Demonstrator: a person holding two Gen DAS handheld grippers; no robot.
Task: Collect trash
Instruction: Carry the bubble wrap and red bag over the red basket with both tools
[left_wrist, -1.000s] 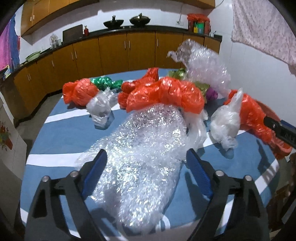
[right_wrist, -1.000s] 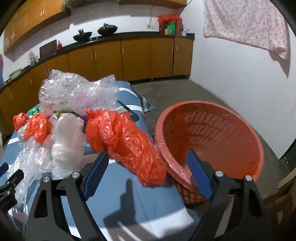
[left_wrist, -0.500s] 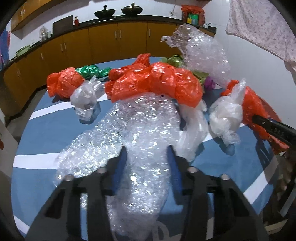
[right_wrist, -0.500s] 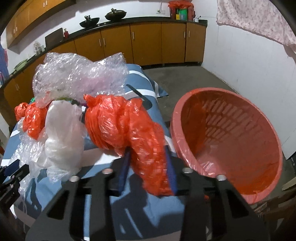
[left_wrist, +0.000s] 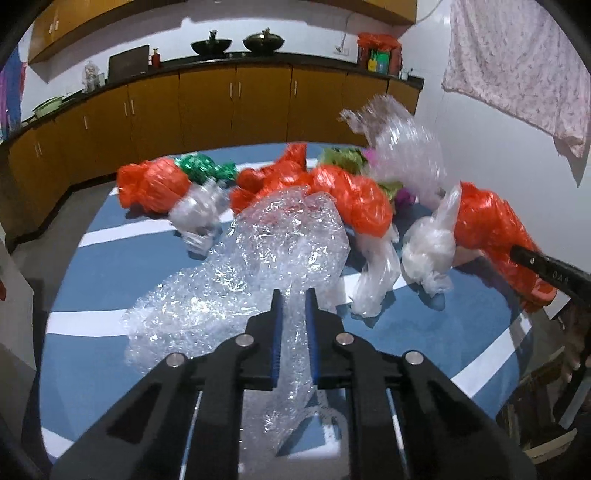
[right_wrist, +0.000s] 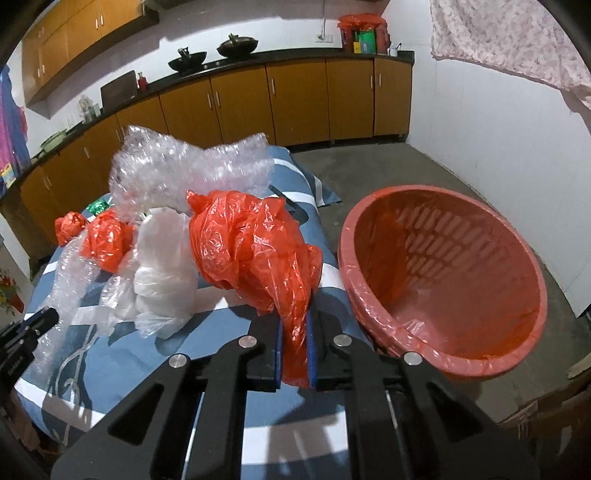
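My left gripper is shut on a clear bubble wrap sheet and lifts its near end off the blue striped table. My right gripper is shut on an orange plastic bag, held above the table edge just left of the red basket. The same orange bag shows at the right in the left wrist view, with the right gripper's finger on it. More orange bags, a white bag and green foil lie on the table.
A second bubble wrap bundle stands at the table's far end. The red basket stands on the floor right of the table, lined with red plastic. Wooden cabinets run along the back wall. A floral cloth hangs on the right wall.
Both grippers closed from open: the left onto the bubble wrap, the right onto the orange bag. Both items are now raised off the table.
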